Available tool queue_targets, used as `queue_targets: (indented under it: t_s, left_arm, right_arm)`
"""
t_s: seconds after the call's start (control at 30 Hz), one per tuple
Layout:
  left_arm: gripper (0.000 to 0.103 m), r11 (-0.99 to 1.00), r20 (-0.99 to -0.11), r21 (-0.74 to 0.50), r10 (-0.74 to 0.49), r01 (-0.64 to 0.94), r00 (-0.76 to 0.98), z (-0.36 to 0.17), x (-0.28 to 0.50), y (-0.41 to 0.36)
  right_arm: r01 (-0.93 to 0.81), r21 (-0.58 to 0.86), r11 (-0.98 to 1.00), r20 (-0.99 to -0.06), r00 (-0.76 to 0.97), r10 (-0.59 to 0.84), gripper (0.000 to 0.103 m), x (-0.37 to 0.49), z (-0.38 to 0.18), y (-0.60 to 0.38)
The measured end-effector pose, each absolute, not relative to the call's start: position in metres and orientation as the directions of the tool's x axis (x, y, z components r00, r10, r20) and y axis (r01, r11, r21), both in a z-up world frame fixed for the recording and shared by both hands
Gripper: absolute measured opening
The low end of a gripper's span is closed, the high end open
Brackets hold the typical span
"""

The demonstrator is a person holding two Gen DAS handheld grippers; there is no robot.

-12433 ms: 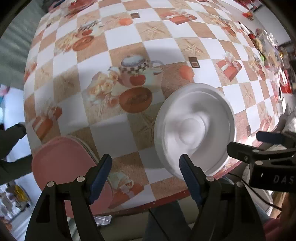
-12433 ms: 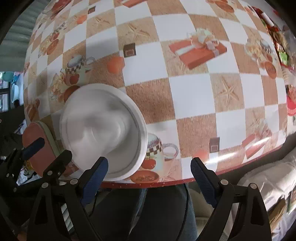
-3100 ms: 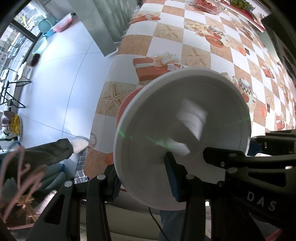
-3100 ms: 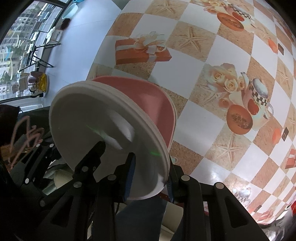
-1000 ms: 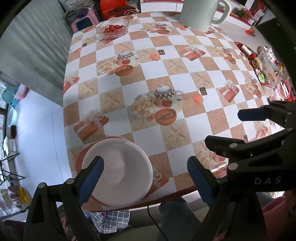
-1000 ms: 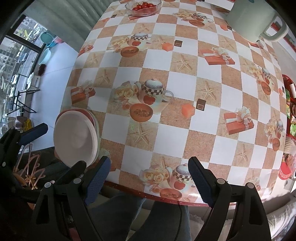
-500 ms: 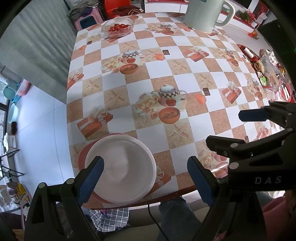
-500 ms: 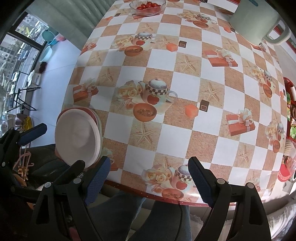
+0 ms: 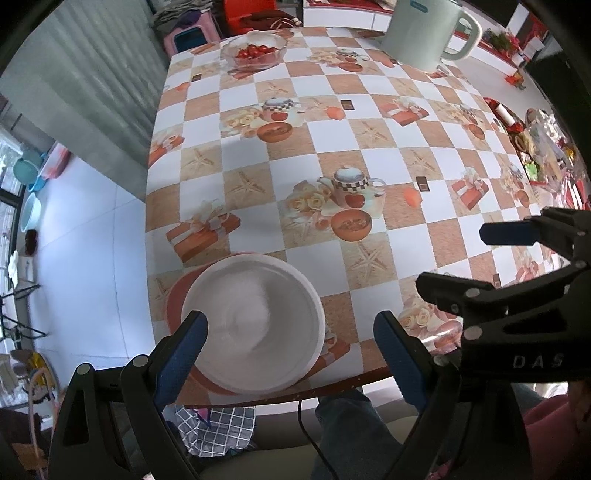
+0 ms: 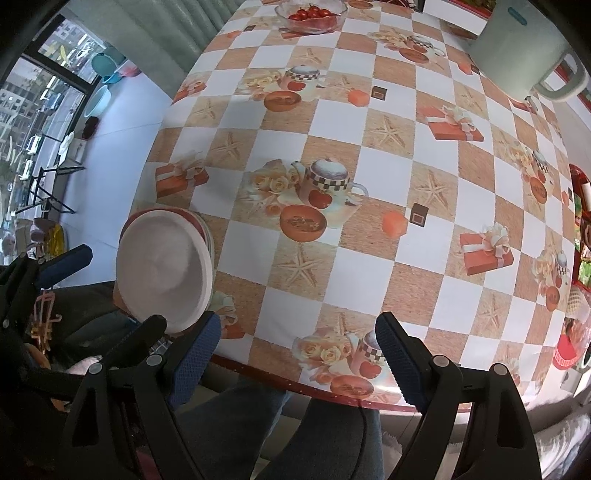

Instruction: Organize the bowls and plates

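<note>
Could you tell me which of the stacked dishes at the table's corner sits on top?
The round white plate; the pink plate beneath it shows only as a rim.

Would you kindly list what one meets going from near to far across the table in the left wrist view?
White plate stacked on the pink plate at the near edge → glass bowl of cherry tomatoes → pale green kettle at the far end.
</note>
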State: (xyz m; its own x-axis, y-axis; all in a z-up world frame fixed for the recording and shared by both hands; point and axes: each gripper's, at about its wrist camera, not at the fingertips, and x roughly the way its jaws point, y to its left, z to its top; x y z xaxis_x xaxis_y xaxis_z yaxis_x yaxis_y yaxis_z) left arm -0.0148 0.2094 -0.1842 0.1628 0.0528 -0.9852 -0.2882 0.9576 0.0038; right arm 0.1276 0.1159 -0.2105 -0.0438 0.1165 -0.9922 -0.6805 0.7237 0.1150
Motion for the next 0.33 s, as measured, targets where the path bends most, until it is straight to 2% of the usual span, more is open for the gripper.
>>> queue_targets:
  t_s: [0.33]
  left_arm:
    - [0.093,0.937,-0.975,0.002,0.079,-0.349,0.208,-0.177,-0.035,0.209]
  right_arm:
    - [-0.715,0.106,0.691,-0.993,-0.037,0.114,0.087,0.119,-0.209,0.118]
